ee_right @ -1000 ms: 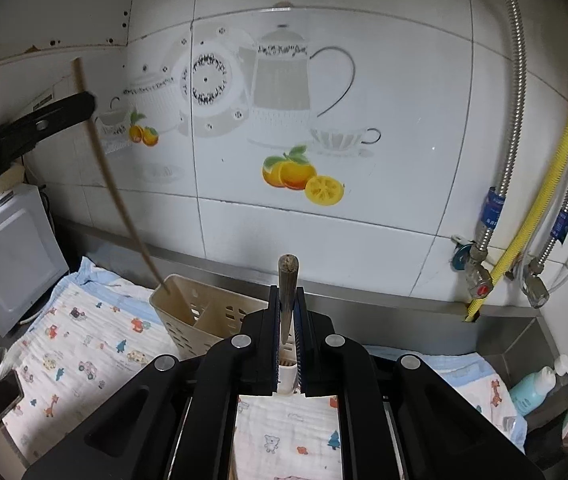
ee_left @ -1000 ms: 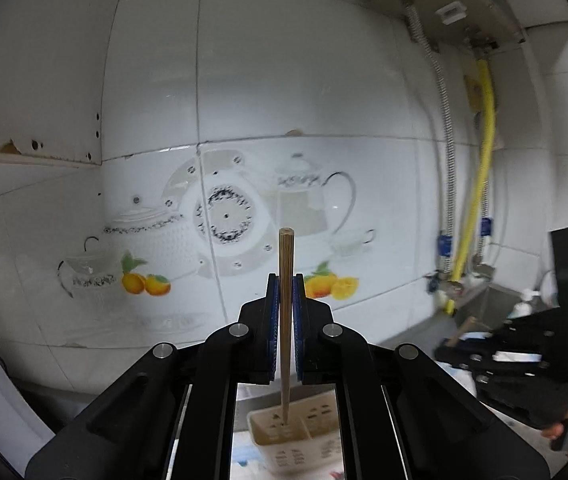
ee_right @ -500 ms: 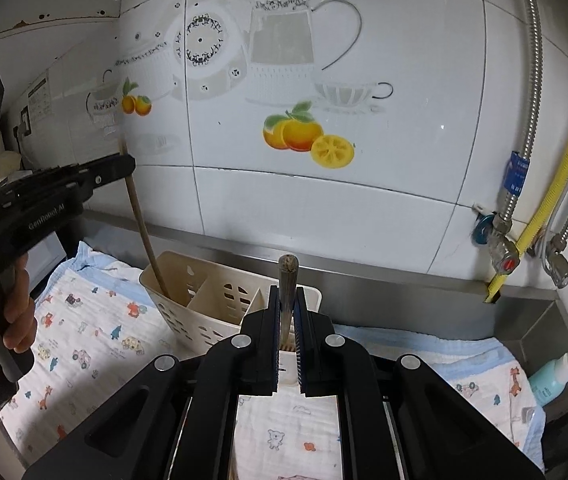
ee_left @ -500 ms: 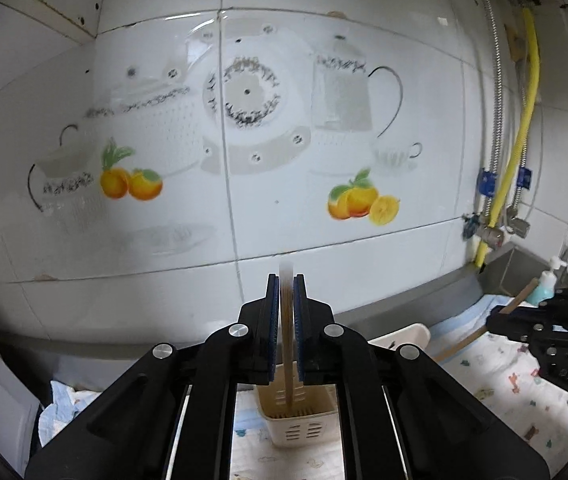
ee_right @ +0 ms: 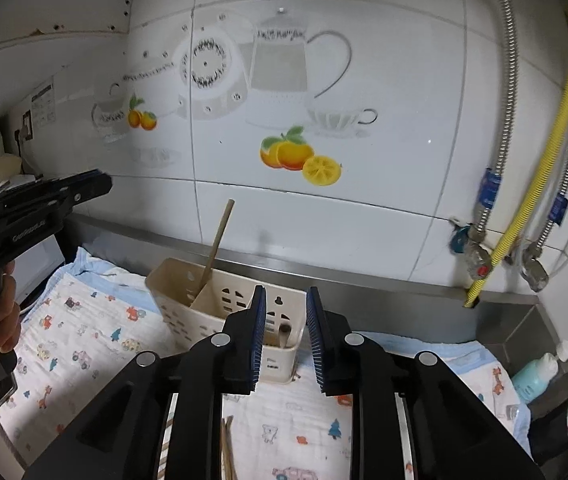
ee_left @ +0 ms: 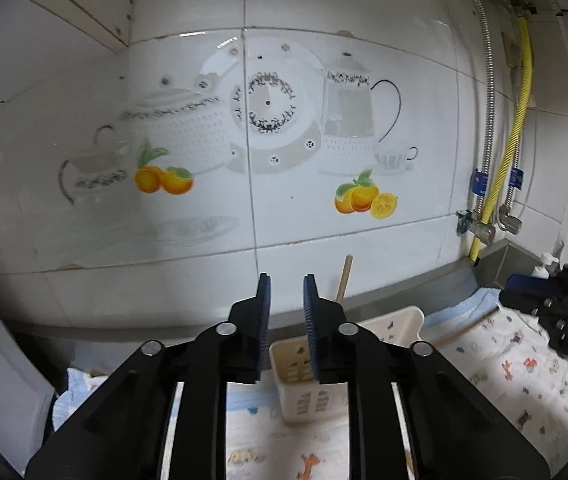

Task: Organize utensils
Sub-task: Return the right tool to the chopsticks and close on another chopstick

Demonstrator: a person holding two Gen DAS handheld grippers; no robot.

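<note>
Now resting in the cream caddy point(ee_right: 224, 304) at centre frame are a wooden chopstick point(ee_right: 214, 256) and a dark-tipped utensil point(ee_right: 284, 334), just released; left gripper point(ee_left: 285, 312) and right gripper point(ee_right: 284, 328) are opening, empty, ready for more.

A white tiled wall point(ee_right: 383, 184) with printed teapots and oranges point(ee_right: 291, 154) fills the upper frame. At right hang a yellow hose point(ee_right: 543, 152) and braided metal hoses point(ee_right: 507, 92). A cartoon-print cloth point(ee_right: 84, 344) covers the counter; a teal bottle point(ee_right: 533, 374) stands lower right.
</note>
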